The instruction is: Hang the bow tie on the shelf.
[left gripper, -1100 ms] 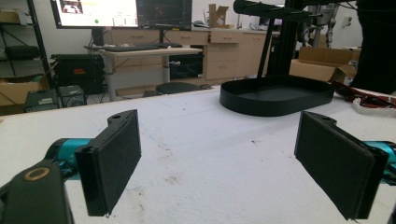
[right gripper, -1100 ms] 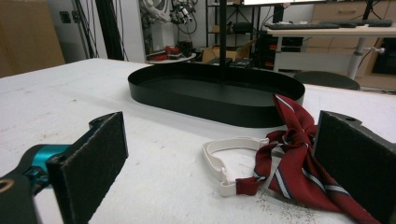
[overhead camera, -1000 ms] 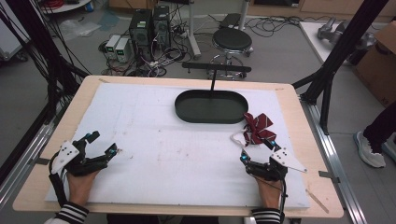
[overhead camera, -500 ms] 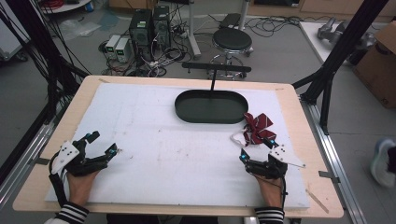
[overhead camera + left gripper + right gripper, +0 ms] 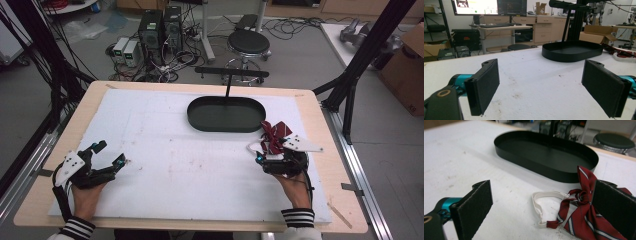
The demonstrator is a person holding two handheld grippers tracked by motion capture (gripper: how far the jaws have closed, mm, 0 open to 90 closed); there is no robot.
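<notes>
A dark red striped bow tie [image 5: 274, 132] with a white elastic strap [image 5: 254, 147] lies on the white mat just right of a black oval tray [image 5: 226, 125]. My right gripper [image 5: 272, 152] sits directly behind the tie, open. In the right gripper view the tie [image 5: 579, 212] lies partly between the jaws, close to the right one, and the strap [image 5: 541, 202] curls in the gap, with the tray [image 5: 529, 167] beyond. My left gripper [image 5: 111, 152] rests at the mat's front left, open and holding nothing [image 5: 540, 75]. From there the tray [image 5: 571, 53] and the tie [image 5: 621, 53] are seen far off.
The white mat [image 5: 165, 150] covers a wooden table [image 5: 45, 200]. A black post with a crossbar [image 5: 230, 75] rises behind the tray. Behind the table stand a stool [image 5: 248, 42], computer boxes [image 5: 157, 27] and cables on the floor. Black frame legs [image 5: 350, 95] stand at the right.
My right gripper has moved forward to the bow tie, so its jaws now reach the tie's near end. The left gripper has stayed put.
</notes>
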